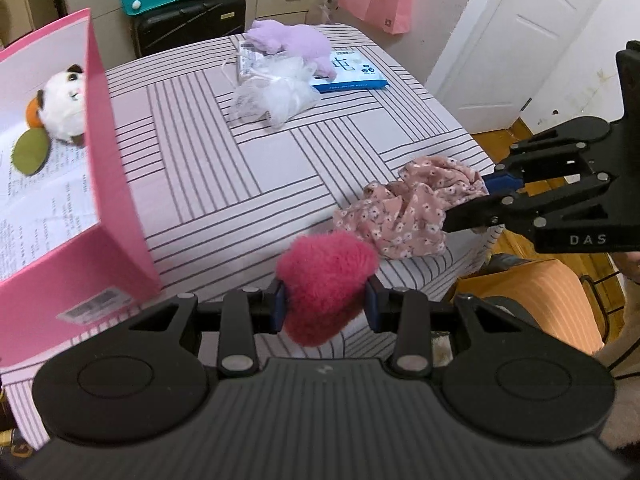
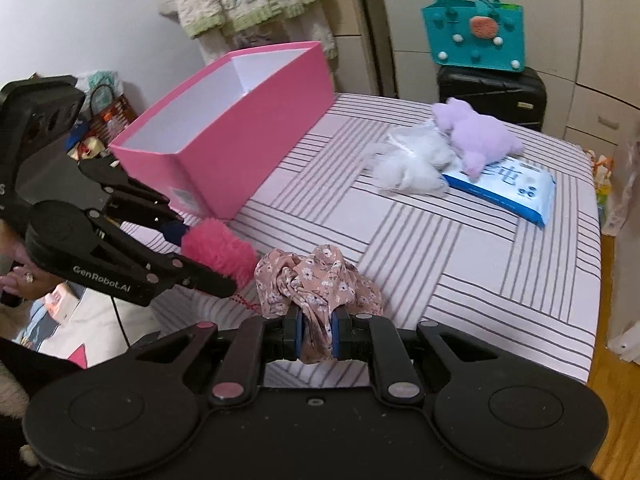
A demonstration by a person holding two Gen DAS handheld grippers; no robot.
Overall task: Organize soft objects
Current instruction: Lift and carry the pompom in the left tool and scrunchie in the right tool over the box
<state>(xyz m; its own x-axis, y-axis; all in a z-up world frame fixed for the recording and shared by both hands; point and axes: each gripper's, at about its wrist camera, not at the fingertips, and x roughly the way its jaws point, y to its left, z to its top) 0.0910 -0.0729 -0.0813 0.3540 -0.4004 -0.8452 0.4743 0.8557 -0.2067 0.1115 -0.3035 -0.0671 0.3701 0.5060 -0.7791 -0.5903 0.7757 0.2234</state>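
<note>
Pink fluffy heart (image 1: 328, 284): clamped between the blue pads of the left gripper (image 1: 326, 306), lifted clear of the striped cover near the table's front edge; its lower lobe hangs below the pads.
Floral fabric (image 2: 316, 280): bunched and pinched at one fold by the right gripper (image 2: 318, 336), whose jaws are closed tight on it; the loose mass spills forward of the pads, over the table's near corner.
Spacing of the two: heart and fabric sit just beside each other, the left gripper's fingertip close to the cloth in the right wrist view.
Pink box (image 2: 224, 136): open-topped, on the table's left part, its near corner just behind the heart; a white plush toy (image 1: 64, 106) lies inside on printed paper.
Far pile: lilac plush (image 1: 292, 42), white mesh puff (image 1: 276, 96) and blue tissue pack (image 1: 350, 74), touching one another, well apart from both grippers.
Table (image 1: 224, 168): bare striped cover across the middle, between box and far pile.
Edges: the right edge drops to wooden floor (image 2: 608, 360); a black suitcase (image 2: 492, 94) with a teal bag (image 2: 476, 36) on top stands behind the far edge.
</note>
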